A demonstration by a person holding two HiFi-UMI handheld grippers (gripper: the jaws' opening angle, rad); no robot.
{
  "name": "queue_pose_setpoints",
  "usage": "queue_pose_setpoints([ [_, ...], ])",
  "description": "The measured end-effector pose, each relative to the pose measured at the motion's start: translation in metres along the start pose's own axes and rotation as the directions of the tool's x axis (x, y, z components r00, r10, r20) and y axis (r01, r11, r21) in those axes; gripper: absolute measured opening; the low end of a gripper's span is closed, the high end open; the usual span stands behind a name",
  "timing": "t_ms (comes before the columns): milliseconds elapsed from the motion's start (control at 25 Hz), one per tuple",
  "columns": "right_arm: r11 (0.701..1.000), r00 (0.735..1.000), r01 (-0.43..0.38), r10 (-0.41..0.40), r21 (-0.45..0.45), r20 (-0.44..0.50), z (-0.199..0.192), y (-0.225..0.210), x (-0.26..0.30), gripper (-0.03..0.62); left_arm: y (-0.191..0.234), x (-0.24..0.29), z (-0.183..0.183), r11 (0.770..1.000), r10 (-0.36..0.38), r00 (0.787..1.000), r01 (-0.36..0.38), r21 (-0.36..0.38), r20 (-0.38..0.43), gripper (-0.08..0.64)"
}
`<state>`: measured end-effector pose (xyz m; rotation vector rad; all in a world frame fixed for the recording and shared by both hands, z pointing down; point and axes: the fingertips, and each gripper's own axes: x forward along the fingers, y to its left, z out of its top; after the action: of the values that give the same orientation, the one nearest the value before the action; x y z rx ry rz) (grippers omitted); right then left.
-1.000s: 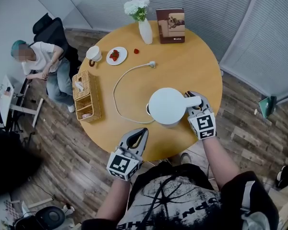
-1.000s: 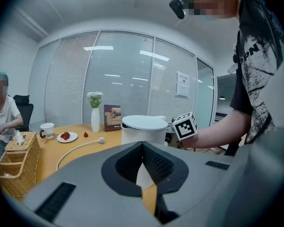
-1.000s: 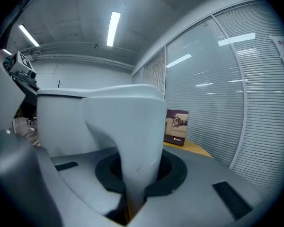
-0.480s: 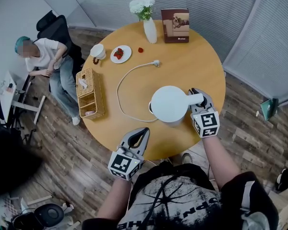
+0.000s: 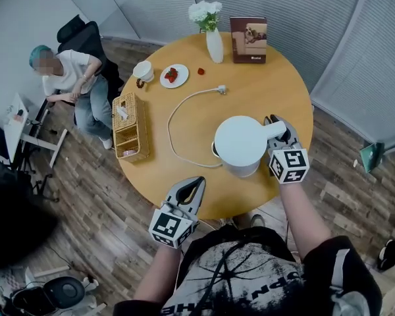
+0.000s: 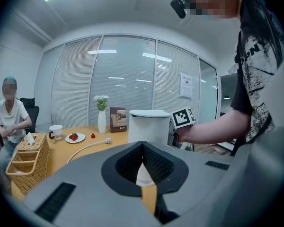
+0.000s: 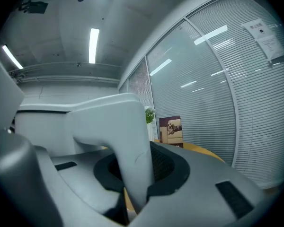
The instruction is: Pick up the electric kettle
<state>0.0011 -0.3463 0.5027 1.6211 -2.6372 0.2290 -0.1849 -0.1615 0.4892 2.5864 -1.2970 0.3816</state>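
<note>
Head view: kettle [image 5: 240, 143] in opening tool [image 5: 278, 127]

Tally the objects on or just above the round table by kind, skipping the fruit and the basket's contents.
Kettle: 1
Vase: 1
Cup: 1
Plate: 1
Basket: 1
Book: 1
Power cord: 1
Total: 7

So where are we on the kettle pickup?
Done: the right gripper is at the electric kettle, with the handle between its jaws. In hand: the grip, though those jaws are opening slightly. Left: a clear lift. No view shows whether the kettle is off the table. The left gripper is shut and empty.
</note>
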Motion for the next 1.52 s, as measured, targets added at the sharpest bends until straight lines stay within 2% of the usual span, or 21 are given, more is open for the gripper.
queue_pose_setpoints([
  [160, 0.999, 1.000, 0.013, -0.014, 0.034, 0.023, 0.013, -0.007, -0.005, 0.067, -0.001, -0.003, 0.006, 1.000, 0.008, 1.000, -0.008, 0.003, 0.023, -0.002],
  [480, 0.999, 0.998, 0.048, -0.048, 0.006, 0.041, 0.034, -0.027, -0.026, 0.069, -0.012, -0.003, 0.018, 1.000, 0.007, 0.998, -0.008, 0.006, 0.070, -0.002],
  [720, 0.999, 0.998, 0.046, -0.047, 0.026, 0.046, 0.035, -0.040, -0.047, 0.069, -0.028, 0.001, 0.025, 1.000, -0.012, 0.996, 0.011, 0.011, 0.084, -0.002],
  [1040, 0.995, 0.994, 0.098, -0.099, 0.027, 0.042, 0.031, -0.074, -0.086, 0.070, -0.060, 0.019, 0.030, 0.997, -0.072, 0.994, 0.070, 0.035, 0.080, -0.002],
  [1520, 0.975, 0.975, 0.215, -0.218, 0.053, 0.038, 0.024, -0.151, -0.135, 0.075, -0.107, 0.063, 0.034, 0.981, -0.182, 0.983, 0.179, 0.069, 0.035, -0.002],
])
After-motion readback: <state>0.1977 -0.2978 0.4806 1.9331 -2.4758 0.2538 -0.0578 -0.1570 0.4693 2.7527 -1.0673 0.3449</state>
